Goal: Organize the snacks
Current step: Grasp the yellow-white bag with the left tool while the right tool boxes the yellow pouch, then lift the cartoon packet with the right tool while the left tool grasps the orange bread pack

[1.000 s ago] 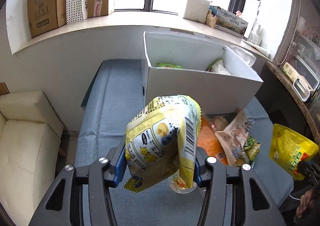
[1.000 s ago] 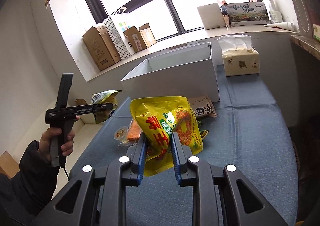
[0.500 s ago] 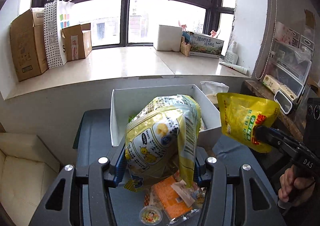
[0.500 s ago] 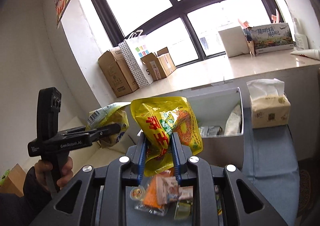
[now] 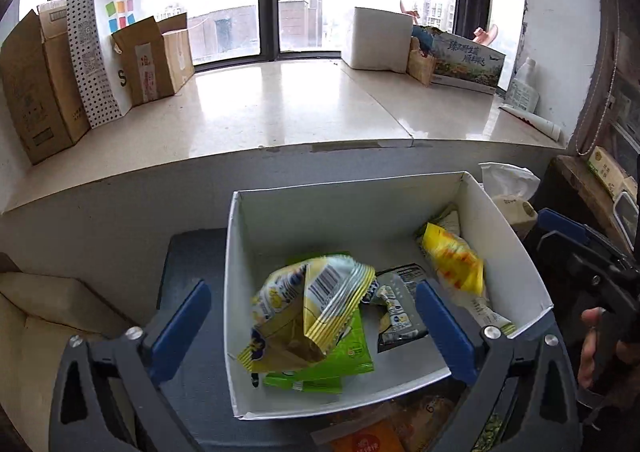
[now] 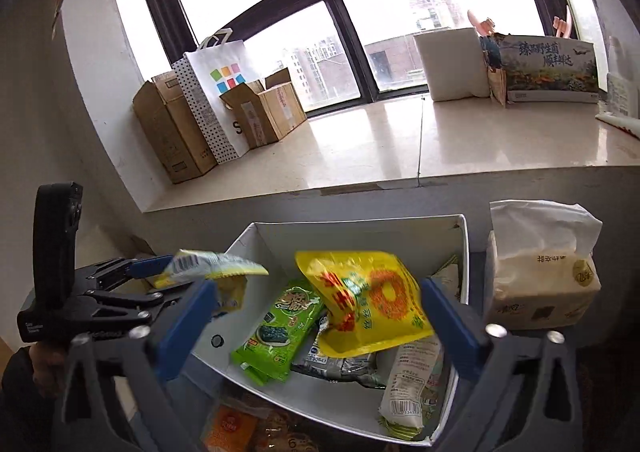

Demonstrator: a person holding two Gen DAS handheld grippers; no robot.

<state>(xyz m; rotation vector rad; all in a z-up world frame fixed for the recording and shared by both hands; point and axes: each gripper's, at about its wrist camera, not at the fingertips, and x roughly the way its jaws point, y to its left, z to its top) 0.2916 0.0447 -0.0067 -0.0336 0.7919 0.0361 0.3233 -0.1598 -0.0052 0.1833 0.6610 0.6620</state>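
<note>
While both grippers are hovering over the white box (image 5: 508, 236), the left gripper (image 5: 316, 326) and right gripper (image 6: 320, 324) are standing wide apart, their jaws having just been opening. The pale yellow bag (image 5: 304, 312) and bright yellow bag (image 6: 368, 304) are dropping loose, blurred, into the box.

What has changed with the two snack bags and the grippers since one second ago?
Both grippers carried their bags from above the table to over the white box, and their jaws have just been opening. The left gripper let go of the pale yellow snack bag; the right gripper released the bright yellow snack bag. Both bags are blurred, dropping into the box. The box and tissue pack stayed in place.
</note>
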